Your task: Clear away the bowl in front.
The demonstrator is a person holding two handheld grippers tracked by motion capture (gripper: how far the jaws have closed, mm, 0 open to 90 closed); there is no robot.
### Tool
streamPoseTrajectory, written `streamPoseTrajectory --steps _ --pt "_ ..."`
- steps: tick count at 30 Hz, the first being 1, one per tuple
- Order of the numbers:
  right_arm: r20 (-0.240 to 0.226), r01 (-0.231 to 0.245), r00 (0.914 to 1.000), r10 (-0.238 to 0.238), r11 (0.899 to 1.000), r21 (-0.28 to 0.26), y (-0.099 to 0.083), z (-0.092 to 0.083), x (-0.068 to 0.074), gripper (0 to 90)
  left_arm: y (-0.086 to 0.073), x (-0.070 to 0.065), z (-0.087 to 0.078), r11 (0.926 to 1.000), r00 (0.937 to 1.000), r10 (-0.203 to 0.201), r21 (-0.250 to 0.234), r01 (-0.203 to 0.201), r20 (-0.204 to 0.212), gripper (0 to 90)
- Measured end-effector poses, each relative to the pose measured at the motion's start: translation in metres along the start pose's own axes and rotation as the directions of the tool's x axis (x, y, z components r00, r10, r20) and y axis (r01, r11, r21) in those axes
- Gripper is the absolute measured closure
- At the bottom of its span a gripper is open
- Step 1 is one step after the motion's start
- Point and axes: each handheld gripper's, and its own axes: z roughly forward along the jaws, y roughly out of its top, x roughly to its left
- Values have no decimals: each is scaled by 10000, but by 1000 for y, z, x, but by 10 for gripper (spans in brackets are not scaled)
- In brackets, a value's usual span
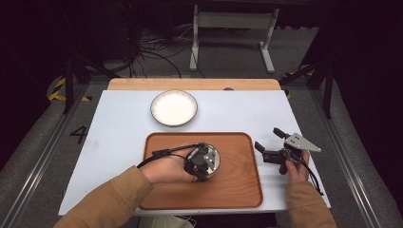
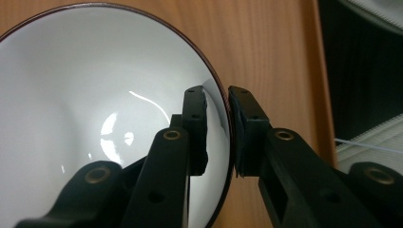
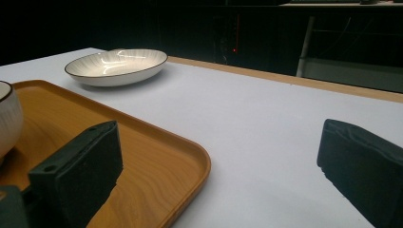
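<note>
I note my left gripper clamped on the bowl rim alone; tilting could slip it onto the tray.

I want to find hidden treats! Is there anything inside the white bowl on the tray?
The bowl looks empty: shiny white inside. The left claw pinches its rim, and its black fingers cover a bit of the inside, so that patch stays unseen.

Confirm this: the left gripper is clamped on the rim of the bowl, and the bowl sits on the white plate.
Not the plate. The high view shows the bowl sitting on the wooden tray, with the left gripper clamped on its rim; the white plate lies apart, beyond the tray.
</note>
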Motion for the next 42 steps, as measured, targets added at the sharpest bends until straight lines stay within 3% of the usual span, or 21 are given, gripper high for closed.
streamPoseTrajectory --steps 6,12,16,19,21,22,23,26,28,31,32,33,34,39,40,42 --pt "2 -21 10000 21 10000 2 0 0 0 12 0 -1 -4 9994 9998 -178 -285 179 50 759" --pt "-3 -37 10000 37 10000 -14 0 0 -1 12 2 -2 -11 9946 9989 -455 -925 461 87 622" --pt "-26 -61 10000 61 10000 -33 0 0 -1 14 1 -2 -17 9871 9975 -700 -1446 680 -91 524" --pt "-61 -95 9999 94 10000 -25 0 0 -2 15 -1 -4 -24 9728 9931 -1119 -2079 1022 -353 436" --pt "-43 -152 9999 152 9999 -38 0 0 -2 15 -2 -5 -27 9634 9916 -1180 -2480 1015 -524 356" --pt "-24 -203 9998 203 9998 -51 0 0 -2 15 -2 -5 -27 9634 9916 -1180 -2480 1015 -524 329" --pt "-17 -209 9998 209 9998 -60 0 -1 -2 15 -3 -5 -30 9507 9868 -1445 -2870 1179 -733 298" --pt "-9 -177 9998 176 9998 -58 0 -1 -2 15 -4 -6 -33 9377 9828 -1626 -3237 1264 -872 225" --pt "-17 -151 9999 151 9999 -47 0 -1 -2 15 -5 -6 -35 9244 9785 -1845 -3544 1410 -918 196" --pt "-31 -167 9999 167 9999 -44 0 -1 -2 15 -8 -6 -39 9078 9724 -2043 -3934 1452 -1124 182" --pt "-40 -168 9999 168 9998 -45 0 -1 -2 15 -8 -6 -39 9078 9724 -2043 -3934 1452 -1124 175" --pt "-52 -170 9998 170 9998 -44 0 -1 -2 15 -9 -7 -41 9010 9703 -2126 -4073 1490 -1153 175" --pt "-42 -180 9998 180 9998 -50 0 -1 -2 15 -12 -9 -44 8869 9665 -2262 -4360 1529 -1211 174" --pt "-20 -213 9998 213 9998 -57 0 -1 -3 15 -20 -14 -52 8513 9567 -2573 -5004 1577 -1361 170" --pt "-20 -213 9998 213 9998 -57 0 -1 -3 15 -20 -14 -52 8513 9567 -2573 -5004 1577 -1361 169" --pt "-21 -219 9998 219 9997 -60 0 -1 -2 15 -25 -15 -55 8415 9477 -2832 -5122 1718 -1474 166"
